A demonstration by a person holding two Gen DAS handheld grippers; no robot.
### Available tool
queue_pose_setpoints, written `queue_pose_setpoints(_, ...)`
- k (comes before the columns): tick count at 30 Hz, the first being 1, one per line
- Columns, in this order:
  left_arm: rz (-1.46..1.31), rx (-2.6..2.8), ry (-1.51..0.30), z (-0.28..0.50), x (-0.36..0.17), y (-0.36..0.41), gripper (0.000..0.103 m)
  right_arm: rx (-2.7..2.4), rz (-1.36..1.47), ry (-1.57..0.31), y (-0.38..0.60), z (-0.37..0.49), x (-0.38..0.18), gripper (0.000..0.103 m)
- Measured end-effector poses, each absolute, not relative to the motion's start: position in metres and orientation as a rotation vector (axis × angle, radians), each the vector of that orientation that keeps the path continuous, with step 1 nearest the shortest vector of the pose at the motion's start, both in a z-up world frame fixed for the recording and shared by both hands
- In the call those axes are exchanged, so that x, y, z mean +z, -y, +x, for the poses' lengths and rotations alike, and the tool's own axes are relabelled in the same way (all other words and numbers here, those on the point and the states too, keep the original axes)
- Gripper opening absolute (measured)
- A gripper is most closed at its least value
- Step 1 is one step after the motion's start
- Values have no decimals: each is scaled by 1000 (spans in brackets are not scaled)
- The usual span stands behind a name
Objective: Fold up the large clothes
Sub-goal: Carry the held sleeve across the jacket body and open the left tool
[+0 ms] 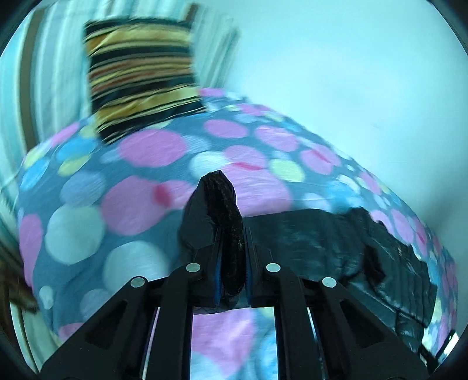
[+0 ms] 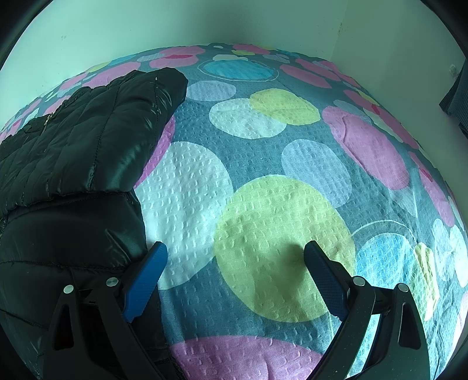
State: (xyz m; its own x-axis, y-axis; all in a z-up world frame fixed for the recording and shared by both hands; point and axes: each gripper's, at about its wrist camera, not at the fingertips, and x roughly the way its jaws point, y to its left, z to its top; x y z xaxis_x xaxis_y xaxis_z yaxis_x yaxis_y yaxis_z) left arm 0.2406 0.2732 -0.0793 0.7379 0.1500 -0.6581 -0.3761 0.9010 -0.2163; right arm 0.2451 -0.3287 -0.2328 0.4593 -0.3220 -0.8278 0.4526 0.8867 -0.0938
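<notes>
left gripper (image 1: 232,257): jaws clamped tight on a dark ribbed edge of the jacket (image 1: 336,242), looks like a cuff or hem band; the pinched strip stands up between the fingers and pokes past the tips.
left view: motion-blurred, so the fabric detail past the pinch is soft.
jacket vs left gripper: the body trails away to the picture's right of the pinch and lies on the bedspread (image 1: 146,163); the pinched end looks raised off it.
right gripper (image 2: 235,254): jaws spread wide, nothing between them, only bedspread (image 2: 263,146) under the gap.
jacket vs right gripper: black quilted jacket (image 2: 73,146) sits to the picture's left; its near edge runs just beside the left-side finger (image 2: 146,274), contact not resolvable.
jacket long axis: in the right view it runs from the near-left corner up and away toward the wall (image 2: 234,20), ending in a rounded end at top.
nearer hand: left already has the fabric; right is beside the jacket but empty.
striped cushion (image 1: 140,76): beyond the jacket, well apart from it, at the far end of the bedspread.
judgement: the fold likely turns on carrying the pinched end across the jacket body, so it travels to the right in the left view.
risk: slippery puffy shell, the thin pinch may slide out.
</notes>
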Motion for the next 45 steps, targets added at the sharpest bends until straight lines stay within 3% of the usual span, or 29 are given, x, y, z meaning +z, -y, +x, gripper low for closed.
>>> queue_pose_setpoints(8,-154,27,-686,309,-58,-113,11,-473,166,-981,331,244,-233,93)
queue_pose_setpoints(22,28,-282,-783,366,-98,114,11,-473,168,-980,331,245,-233,93)
queue_pose_setpoints(40,154,-340,-907,371,-173,202,11,-476,166,-984,331,245,-235,93)
queue_pose_setpoints(45,182,-363,-909,365,-176,209,20,-477,164,-984,331,246,-235,93)
